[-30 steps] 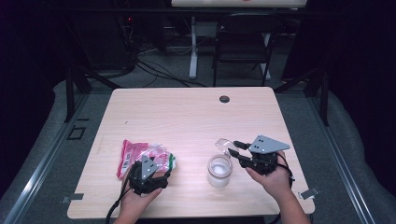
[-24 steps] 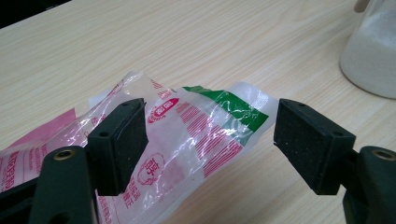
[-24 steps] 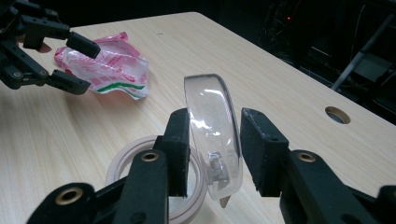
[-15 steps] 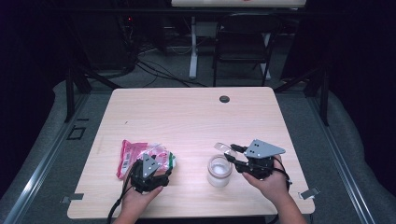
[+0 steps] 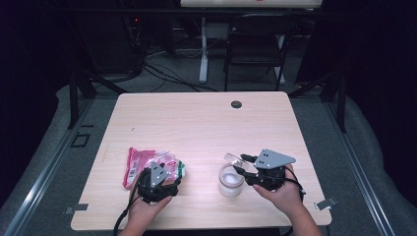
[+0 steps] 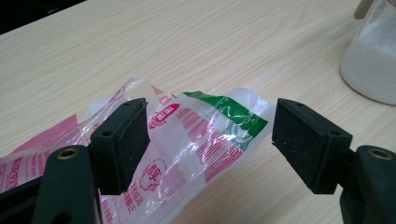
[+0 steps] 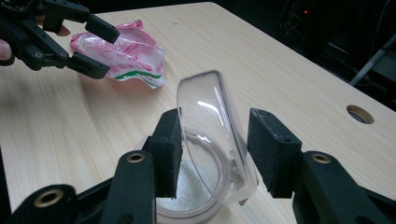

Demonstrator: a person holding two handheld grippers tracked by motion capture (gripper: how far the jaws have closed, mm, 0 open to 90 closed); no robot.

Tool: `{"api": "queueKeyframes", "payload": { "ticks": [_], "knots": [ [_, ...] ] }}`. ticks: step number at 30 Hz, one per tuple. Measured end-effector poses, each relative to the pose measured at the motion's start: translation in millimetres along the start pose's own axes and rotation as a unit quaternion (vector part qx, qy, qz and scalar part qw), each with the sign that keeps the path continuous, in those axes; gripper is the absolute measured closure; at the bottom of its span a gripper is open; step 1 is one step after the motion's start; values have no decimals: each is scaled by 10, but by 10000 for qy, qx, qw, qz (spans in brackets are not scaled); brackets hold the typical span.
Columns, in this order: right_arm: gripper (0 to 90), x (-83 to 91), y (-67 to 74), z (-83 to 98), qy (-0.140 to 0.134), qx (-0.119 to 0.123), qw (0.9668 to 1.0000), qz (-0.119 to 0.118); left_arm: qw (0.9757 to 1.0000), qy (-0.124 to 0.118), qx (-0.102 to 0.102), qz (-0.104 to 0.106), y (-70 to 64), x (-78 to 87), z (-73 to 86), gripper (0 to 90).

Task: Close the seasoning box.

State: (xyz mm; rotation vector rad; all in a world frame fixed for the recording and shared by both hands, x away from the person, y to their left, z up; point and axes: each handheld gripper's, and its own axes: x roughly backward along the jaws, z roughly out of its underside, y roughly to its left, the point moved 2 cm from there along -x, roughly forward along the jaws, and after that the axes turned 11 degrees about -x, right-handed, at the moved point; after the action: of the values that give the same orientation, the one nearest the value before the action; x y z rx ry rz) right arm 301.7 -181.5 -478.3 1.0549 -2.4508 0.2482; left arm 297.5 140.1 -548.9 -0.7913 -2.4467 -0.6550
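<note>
From the high view, your left claw (image 5: 164, 172) rests over the near end of the pink, white and green plastic packet (image 5: 140, 164), which lies flat on the tabletop (image 5: 196, 128) toward its near left part. Your right claw (image 5: 241, 164) sits at the near right, reaching to the clear jar (image 5: 231, 180) of white powder just beside it, with the jar's transparent lid (image 5: 236, 160) tilted up at the jaws. A dark round hole (image 5: 236, 104) lies near the tabletop's far edge.

In the left gripper view, your left claw (image 6: 210, 135) stands open: the two pads sit wide apart over the packet (image 6: 196, 140), neither pressing it. The packet's green-striped corner lies between them, and the jar (image 6: 371, 60) stands at the upper right.

In the right gripper view, your right claw (image 7: 214, 149) has just been opening. The lid (image 7: 210, 135) stands tilted between the jaws, touching the left pad, with a gap to the right pad. Below it is the jar's open mouth (image 7: 196, 196) with powder inside. Farther off, your left claw (image 7: 91, 46) hovers over the packet (image 7: 130, 56).
</note>
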Motion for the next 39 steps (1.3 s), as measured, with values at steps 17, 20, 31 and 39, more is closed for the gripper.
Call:
{"api": "queueKeyframes", "payload": {
  "ticks": [17, 20, 31, 39],
  "knots": [
    [509, -48, 56, 27, 131, 216, 9997, -38, 9999, -53, -82, 65, -42, 24, -30, 282],
    [501, -57, 66, 33, 171, 266, 9995, -36, 9999, -62, -82, 60, -41, 26, -30, 284],
    [494, -67, 79, 39, 208, 330, 9992, -42, 9999, -48, -81, 54, -40, 25, -28, 292],
    [492, -68, 80, 39, 207, 327, 9992, -45, 9999, -42, -99, 54, -38, 24, -28, 294]
  ]
}}
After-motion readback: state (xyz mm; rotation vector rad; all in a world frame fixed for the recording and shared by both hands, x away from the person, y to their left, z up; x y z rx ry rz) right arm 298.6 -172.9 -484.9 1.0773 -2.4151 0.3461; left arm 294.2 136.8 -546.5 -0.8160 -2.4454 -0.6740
